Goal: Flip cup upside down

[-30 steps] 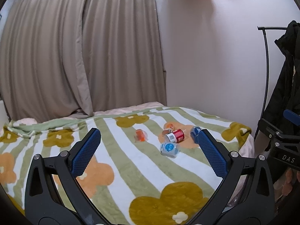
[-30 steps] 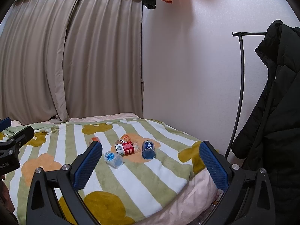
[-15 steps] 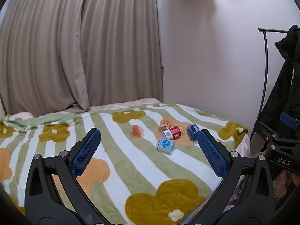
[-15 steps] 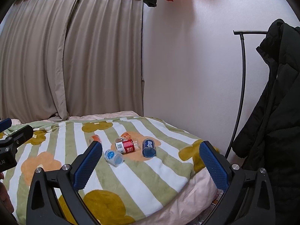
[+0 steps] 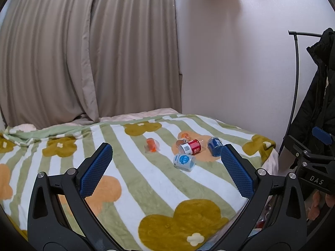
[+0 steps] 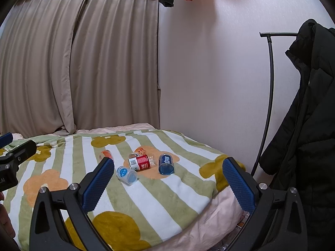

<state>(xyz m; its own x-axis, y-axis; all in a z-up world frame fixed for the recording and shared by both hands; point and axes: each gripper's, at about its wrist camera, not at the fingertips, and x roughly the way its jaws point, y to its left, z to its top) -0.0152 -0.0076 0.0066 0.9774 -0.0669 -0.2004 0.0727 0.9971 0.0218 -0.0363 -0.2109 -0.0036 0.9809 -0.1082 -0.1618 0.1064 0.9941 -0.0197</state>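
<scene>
Orange cup (image 6: 106,154) half hidden behind wide, empty right gripper (image 6: 167,174); left gripper (image 5: 166,165) equally wide.

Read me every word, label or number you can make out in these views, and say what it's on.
"DAS": on the right tongs' black body, seen from the left wrist.
"AI": partial, on the left tongs' body, seen from the right wrist.
Cup labels, red cup, dark blue cup, light blue cup: too blurred.

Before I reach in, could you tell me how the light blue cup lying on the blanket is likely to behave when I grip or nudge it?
The light blue cup lies on its side, so a nudge would probably roll it. It looks like thin clear plastic, likely light and easily squeezed. The soft blanket may damp rolling but give uneven footing once it is flipped.
</scene>
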